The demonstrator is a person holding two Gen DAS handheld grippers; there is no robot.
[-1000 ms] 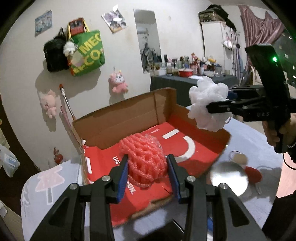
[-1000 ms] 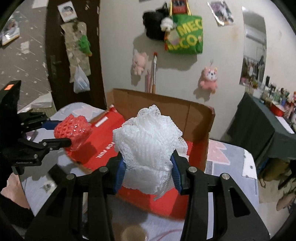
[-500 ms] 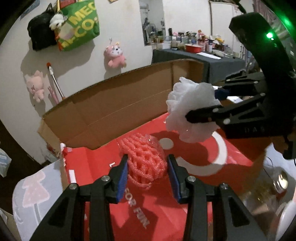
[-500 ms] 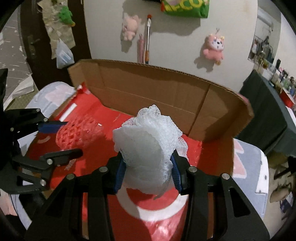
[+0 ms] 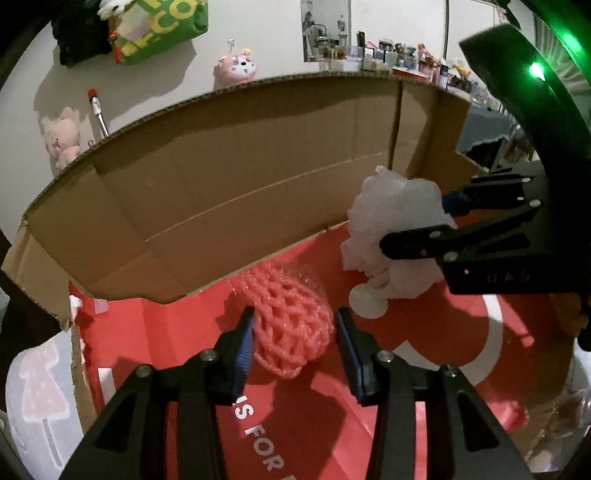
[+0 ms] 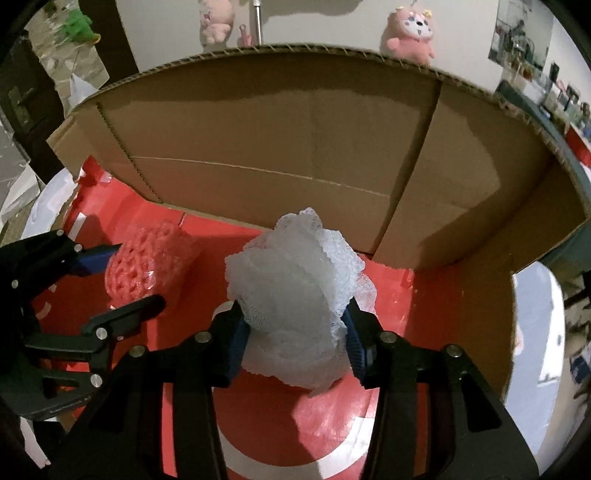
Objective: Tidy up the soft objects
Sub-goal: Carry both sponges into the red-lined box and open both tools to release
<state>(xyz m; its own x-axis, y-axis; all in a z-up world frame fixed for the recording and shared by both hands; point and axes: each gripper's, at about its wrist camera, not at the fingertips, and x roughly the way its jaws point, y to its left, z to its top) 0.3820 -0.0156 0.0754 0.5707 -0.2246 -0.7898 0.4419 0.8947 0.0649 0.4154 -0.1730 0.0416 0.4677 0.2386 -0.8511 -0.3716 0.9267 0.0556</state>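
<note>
Reaching down into an open cardboard box (image 5: 229, 192), the two hand-held grippers sit side by side over its red printed floor, each with a soft thing between its fingers. The left gripper (image 5: 293, 341) has a pink net sponge (image 5: 291, 321) between its blue pads; its jaws are opening, and in the left wrist view the left pad touches the sponge while a thin gap shows at the right pad. That sponge is low in the box, near the foot of the back wall and toward the box's left side; whether it already rests on the red floor cannot be told. The right gripper (image 6: 295, 336) has a white mesh puff (image 6: 299, 299) between its pads; its jaws are opening too, yet both pads press into the puff's sides, which bulge out above and below the fingers. The puff hangs above the middle of the red floor, toward the right back corner, with its shadow on the white ring printed there. In the right wrist view the left gripper (image 6: 127, 275) comes in from the left edge, the pink sponge (image 6: 144, 264) between its fingers, well apart from the puff. Behind the box's back wall, pink plush toys (image 6: 408, 35) hang on the room wall.
</note>
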